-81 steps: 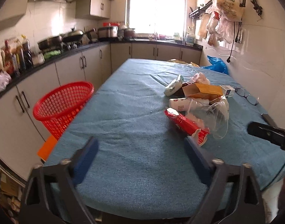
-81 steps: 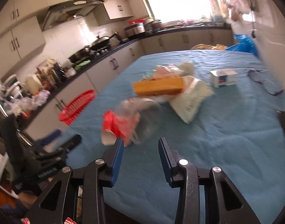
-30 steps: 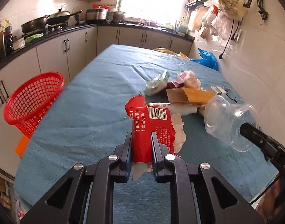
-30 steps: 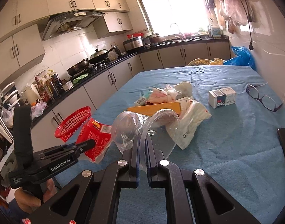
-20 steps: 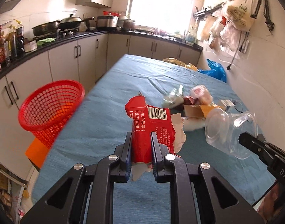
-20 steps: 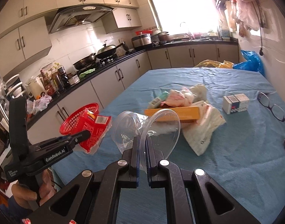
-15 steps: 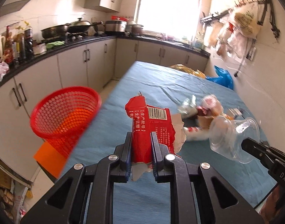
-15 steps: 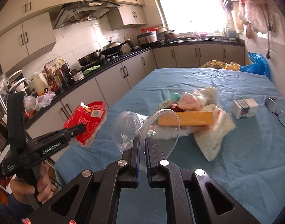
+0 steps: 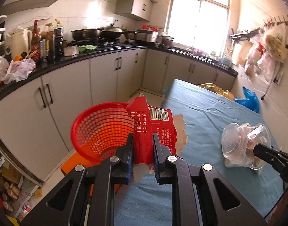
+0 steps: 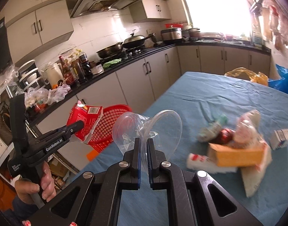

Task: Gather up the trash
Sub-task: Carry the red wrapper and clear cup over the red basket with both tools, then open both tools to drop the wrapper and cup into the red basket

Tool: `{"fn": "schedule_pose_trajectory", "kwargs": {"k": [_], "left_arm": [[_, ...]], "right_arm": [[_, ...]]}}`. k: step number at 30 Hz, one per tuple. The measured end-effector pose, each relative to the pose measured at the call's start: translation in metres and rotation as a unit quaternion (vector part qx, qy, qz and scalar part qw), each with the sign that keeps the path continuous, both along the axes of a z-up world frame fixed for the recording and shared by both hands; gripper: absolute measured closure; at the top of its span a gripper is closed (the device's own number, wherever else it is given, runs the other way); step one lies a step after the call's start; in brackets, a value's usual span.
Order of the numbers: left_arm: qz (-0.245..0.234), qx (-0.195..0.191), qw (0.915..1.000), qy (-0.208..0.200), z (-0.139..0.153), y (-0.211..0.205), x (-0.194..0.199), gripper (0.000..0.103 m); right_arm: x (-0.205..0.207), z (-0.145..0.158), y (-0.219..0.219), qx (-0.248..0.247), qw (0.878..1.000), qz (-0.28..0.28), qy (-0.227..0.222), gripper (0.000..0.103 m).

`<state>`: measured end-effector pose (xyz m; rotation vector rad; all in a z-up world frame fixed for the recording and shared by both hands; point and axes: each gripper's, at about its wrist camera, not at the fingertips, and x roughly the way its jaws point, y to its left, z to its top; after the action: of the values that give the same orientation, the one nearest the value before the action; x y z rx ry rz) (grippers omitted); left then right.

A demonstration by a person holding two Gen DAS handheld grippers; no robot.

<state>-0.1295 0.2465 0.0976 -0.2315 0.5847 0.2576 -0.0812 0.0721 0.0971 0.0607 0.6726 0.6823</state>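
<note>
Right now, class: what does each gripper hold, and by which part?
The left gripper pinches the red wrapper near its lower end. The right gripper clamps the clear plastic cup by its rim.

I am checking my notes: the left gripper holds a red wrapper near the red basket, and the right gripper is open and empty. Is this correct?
Not quite. The right gripper is shut on a clear plastic cup, as the right wrist view shows. The left gripper does hold the red wrapper near the red basket.

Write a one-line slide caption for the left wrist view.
Left gripper clamps a torn red snack wrapper in front of the red mesh basket.
</note>
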Motion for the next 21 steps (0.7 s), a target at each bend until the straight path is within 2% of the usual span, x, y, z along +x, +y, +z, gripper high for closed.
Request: {"fn": "schedule_pose_trajectory", "kwargs": {"k": [12, 21], "left_arm": [[0.06, -0.014, 0.9977, 0.026, -0.025, 0.068, 0.026, 0.086], [0.069, -0.02, 0.9965, 0.043, -0.042, 0.099, 0.045, 0.084]], "right_arm": [[0.045, 0.003, 0.093, -0.022, 0.999, 0.046, 0.009, 0.097], [0.09, -0.01, 0.159, -0.038, 0.997, 0.064, 0.034, 0.096]]}}
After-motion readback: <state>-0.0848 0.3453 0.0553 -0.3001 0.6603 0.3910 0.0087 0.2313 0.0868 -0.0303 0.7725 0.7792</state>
